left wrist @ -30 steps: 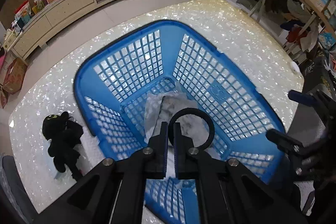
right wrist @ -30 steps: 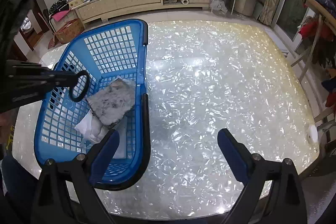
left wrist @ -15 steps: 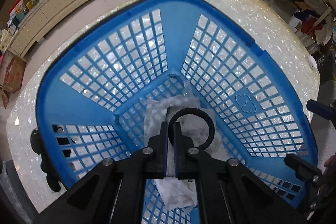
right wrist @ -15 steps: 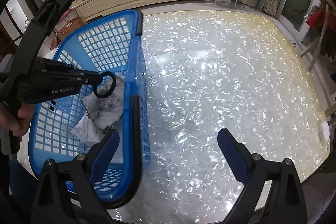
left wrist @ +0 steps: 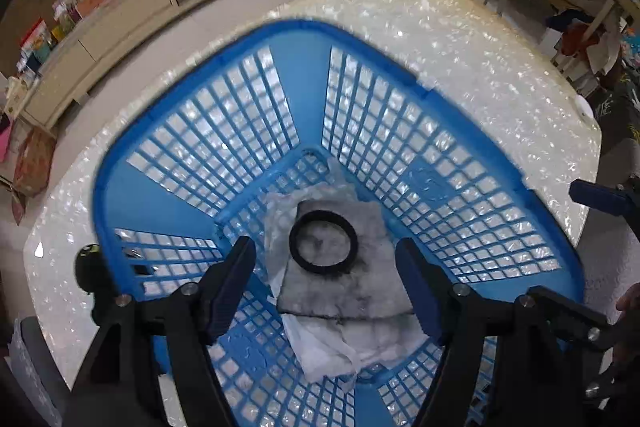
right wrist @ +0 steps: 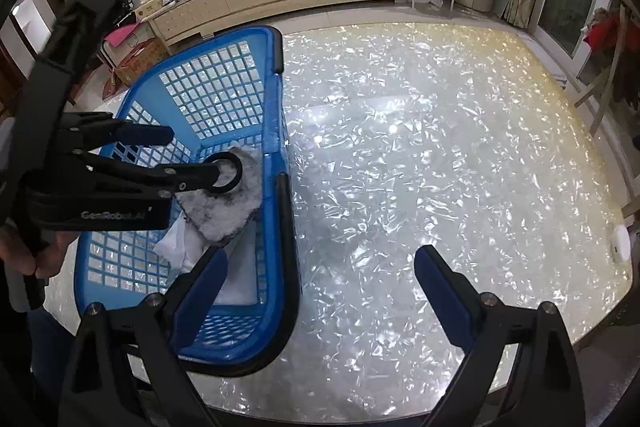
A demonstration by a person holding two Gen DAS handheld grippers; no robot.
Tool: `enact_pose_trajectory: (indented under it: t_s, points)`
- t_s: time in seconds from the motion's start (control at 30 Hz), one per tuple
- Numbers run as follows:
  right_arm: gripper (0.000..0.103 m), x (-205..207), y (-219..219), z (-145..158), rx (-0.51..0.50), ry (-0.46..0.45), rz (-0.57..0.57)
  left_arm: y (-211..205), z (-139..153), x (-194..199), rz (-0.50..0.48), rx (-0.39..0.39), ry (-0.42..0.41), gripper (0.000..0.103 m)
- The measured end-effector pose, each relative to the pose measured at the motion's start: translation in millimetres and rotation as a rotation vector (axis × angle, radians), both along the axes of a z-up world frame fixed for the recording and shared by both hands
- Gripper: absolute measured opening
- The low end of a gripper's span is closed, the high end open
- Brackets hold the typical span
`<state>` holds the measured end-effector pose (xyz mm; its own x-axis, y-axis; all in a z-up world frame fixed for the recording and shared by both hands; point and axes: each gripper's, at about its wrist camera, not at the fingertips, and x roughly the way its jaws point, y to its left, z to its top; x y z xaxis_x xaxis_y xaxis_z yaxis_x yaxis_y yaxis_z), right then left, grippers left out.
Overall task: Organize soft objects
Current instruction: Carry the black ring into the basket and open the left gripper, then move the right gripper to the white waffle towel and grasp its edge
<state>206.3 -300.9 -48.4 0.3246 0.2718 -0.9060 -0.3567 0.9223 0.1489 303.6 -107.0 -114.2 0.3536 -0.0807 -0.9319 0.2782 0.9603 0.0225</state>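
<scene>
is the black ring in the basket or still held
In the basket, released. The black ring lies on the grey furry cloth inside the blue basket; the left hand-held gripper has just opened, pads clear of it.

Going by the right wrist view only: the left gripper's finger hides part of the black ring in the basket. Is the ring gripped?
Observer: No. The left gripper has just been opening its jaws; the black ring lies free on the grey cloth between them, touching neither.
Operator: Anything left outside the blue basket?
Observer: Yes. In the left wrist view a black object, apparently soft, sits on the table beside the blue basket, half hidden behind the gripper.
</scene>
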Motion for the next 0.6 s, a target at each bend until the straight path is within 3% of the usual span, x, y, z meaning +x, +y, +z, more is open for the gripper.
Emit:
enact_pose_trajectory:
  t_s: [0.07,0.17,0.37,0.6]
  points:
    - [0.094,-3.6,1.3,4.0,0.001,-0.008,-0.003,0.1,13.0,-8.1,0.005,-0.005,-0.031,0.072]
    - [0.094,-10.4,1.4,12.7,0.004,-0.021,-0.005,5.5,31.7,-21.3,0.028,-0.025,-0.072,0.083]
    - [0.094,-26.0,7.7,30.4,0.005,-0.055,0.005,24.7,60.1,-49.4,0.045,-0.045,-0.115,0.089]
    - [0.094,-42.8,24.0,43.3,0.016,-0.085,0.027,59.0,68.4,-89.8,0.092,-0.048,-0.173,0.103]
